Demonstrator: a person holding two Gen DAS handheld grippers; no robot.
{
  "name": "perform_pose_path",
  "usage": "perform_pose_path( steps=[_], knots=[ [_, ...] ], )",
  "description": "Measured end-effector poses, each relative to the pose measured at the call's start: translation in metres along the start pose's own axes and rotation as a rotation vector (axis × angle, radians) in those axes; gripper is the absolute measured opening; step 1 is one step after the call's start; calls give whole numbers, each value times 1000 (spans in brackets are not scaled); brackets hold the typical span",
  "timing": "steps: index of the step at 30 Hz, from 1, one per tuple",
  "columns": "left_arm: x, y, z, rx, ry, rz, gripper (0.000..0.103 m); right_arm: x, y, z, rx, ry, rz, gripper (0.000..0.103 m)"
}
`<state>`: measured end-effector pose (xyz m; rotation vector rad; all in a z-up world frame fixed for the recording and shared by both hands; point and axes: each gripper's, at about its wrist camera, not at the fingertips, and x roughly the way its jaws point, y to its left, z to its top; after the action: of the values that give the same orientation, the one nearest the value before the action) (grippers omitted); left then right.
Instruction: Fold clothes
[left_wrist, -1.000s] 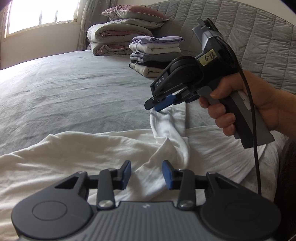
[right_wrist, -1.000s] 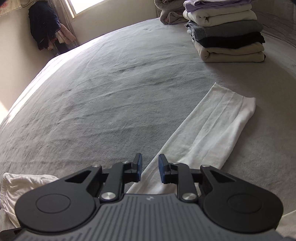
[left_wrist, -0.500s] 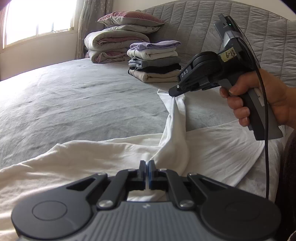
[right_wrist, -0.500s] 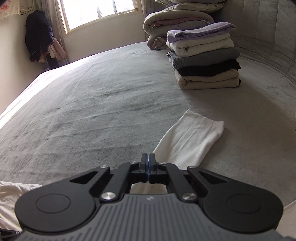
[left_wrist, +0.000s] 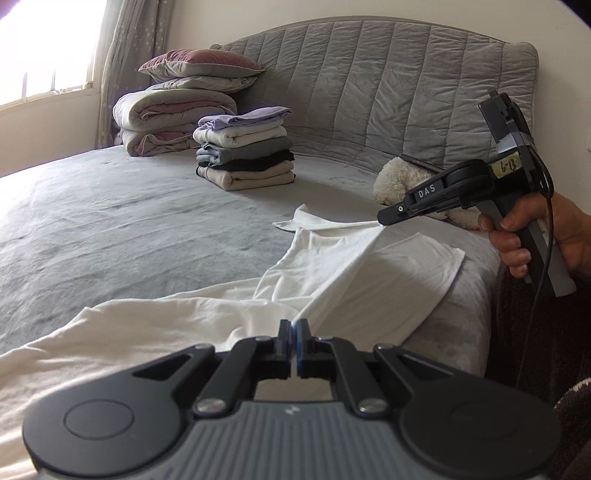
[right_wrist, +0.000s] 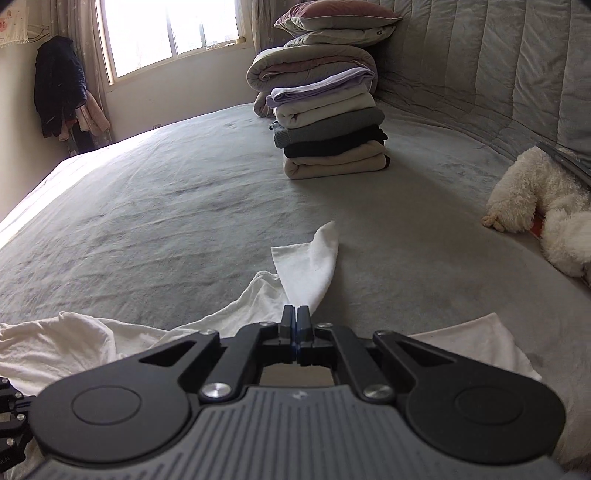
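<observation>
— How is the white garment (left_wrist: 325, 266) looking?

— It is lying rumpled across the grey bed (left_wrist: 129, 221), one sleeve being stretched taut off the bedding.

— And the grippers?

— The left gripper (left_wrist: 294, 334) is pinching the sleeve's near end, jaws together on cloth. The right gripper (left_wrist: 382, 218) is clamping the far end, probably near the cuff, whose tip is flopping beyond it.

White garment (left_wrist: 207, 317) on plain grey bed (left_wrist: 110, 221). Grey quilted headboard (left_wrist: 388, 92). Stack of folded clothes (left_wrist: 245, 147): lilac, cream, grey, black, beige. Fluffy white plush toy (right_wrist: 535, 199). Black gripper (left_wrist: 294, 345), blue pads.
</observation>
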<state>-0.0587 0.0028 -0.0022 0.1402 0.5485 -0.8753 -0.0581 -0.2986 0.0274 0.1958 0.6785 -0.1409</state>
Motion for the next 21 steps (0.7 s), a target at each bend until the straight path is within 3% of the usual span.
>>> perform_pose_path(
  steps=[8, 12, 14, 15, 18, 21],
  knots=[
    [17, -4, -19, 36, 152, -47, 2, 14, -3, -33, -28, 129, -36, 0],
    [17, -1, -20, 12, 156, -58, 3, 21, -2, -35, -38, 162, -31, 1],
    [14, 2, -18, -9, 138, -74, 5, 20, -1, -31, -40, 160, -20, 8],
    [12, 3, -17, -18, 124, -77, 12, 18, 0, -27, -45, 153, -12, 15],
    [7, 8, -10, -54, 72, -75, 39, 16, 6, -13, -67, 136, 24, 15],
    [5, 12, -3, -67, 44, -29, 46, 18, 18, 2, -94, 130, 77, 15]
  ],
)
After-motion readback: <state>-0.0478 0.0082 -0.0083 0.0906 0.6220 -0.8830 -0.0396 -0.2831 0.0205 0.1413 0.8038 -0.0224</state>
